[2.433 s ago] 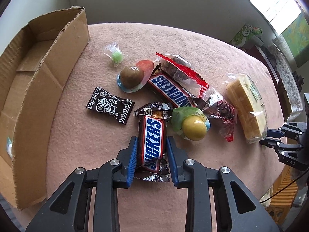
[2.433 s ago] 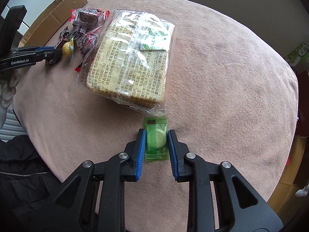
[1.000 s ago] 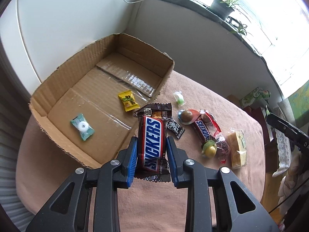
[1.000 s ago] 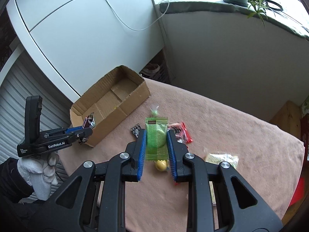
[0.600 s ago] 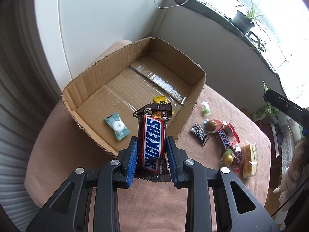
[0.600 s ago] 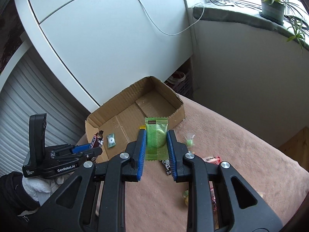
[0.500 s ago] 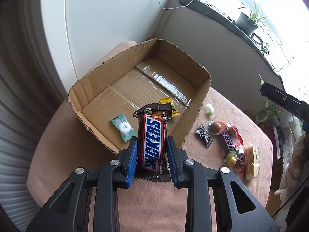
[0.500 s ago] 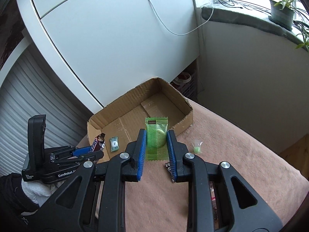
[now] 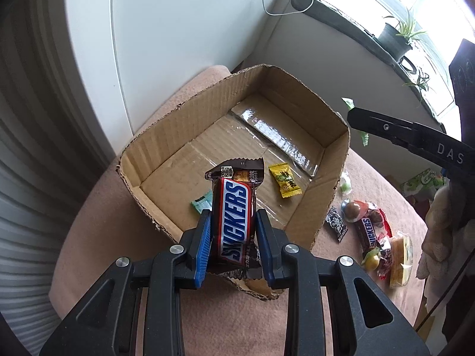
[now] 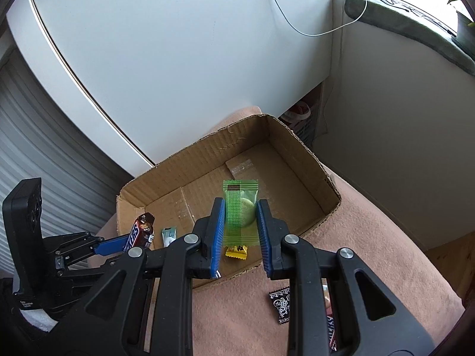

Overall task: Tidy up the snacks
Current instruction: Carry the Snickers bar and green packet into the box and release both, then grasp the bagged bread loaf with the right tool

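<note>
Left wrist view: left gripper [image 9: 233,238], clamped on the chocolate bar [image 9: 234,222], has travelled from the snack pile to just over the cardboard box [image 9: 320,201] near wall.

Right wrist view: right gripper [image 10: 239,237], pinching the green packet [image 10: 240,210], has likewise arrived above the box floor; both look ready to drop.

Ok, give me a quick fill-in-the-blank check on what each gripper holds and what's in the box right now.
1. The left gripper is shut on a ____ bar.
2. The right gripper is shut on a snack in a ____ wrapper.
3. The yellow candy lies inside the ____ box.

Missing words: Snickers; green; cardboard
</note>
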`<state>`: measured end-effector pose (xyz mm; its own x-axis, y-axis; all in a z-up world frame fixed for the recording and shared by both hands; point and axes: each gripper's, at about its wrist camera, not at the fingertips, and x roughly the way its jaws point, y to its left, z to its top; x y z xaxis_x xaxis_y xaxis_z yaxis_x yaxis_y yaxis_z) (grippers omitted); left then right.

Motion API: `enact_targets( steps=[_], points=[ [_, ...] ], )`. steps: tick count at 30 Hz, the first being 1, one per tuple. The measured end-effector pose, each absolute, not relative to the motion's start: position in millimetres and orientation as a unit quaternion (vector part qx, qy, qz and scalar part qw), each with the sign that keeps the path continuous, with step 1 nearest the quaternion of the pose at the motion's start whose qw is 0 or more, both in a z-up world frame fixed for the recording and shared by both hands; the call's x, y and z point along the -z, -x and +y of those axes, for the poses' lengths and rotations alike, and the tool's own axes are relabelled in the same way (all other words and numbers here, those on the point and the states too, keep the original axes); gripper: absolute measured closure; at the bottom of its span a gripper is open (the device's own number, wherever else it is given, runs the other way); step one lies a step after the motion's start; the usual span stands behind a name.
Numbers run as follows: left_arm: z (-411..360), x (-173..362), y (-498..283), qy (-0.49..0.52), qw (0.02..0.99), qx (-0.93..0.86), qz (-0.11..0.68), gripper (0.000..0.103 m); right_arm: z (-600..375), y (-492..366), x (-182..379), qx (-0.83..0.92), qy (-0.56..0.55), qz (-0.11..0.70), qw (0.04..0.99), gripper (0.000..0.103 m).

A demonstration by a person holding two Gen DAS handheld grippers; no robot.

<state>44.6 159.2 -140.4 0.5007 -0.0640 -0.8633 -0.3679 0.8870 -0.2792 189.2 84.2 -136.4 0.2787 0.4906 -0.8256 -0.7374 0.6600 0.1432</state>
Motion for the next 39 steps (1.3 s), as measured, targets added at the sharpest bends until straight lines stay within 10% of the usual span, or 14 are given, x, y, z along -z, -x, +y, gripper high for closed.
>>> enact_targets(
  steps=[10,15,18,39],
  points=[
    [159,145,-53,0.221,0.835,-0.082,0.497,0.075,90,-196,145,-0.378,0.135,0.472,0.785,0.079],
    [158,145,-56,0.221,0.834,-0.077,0.500,0.069,82,-195,137,-0.369,0.122,0.456,0.801,0.018],
    [158,143,-55,0.219,0.835,-0.085,0.497,0.051,75,-197,131,-0.365,0.108,0.456,0.804,0.018],
    [134,126,-54,0.214,0.845,-0.060,0.486,0.051,-33,-188,87,-0.322,0.062,0.436,0.838,0.017]
  ],
)
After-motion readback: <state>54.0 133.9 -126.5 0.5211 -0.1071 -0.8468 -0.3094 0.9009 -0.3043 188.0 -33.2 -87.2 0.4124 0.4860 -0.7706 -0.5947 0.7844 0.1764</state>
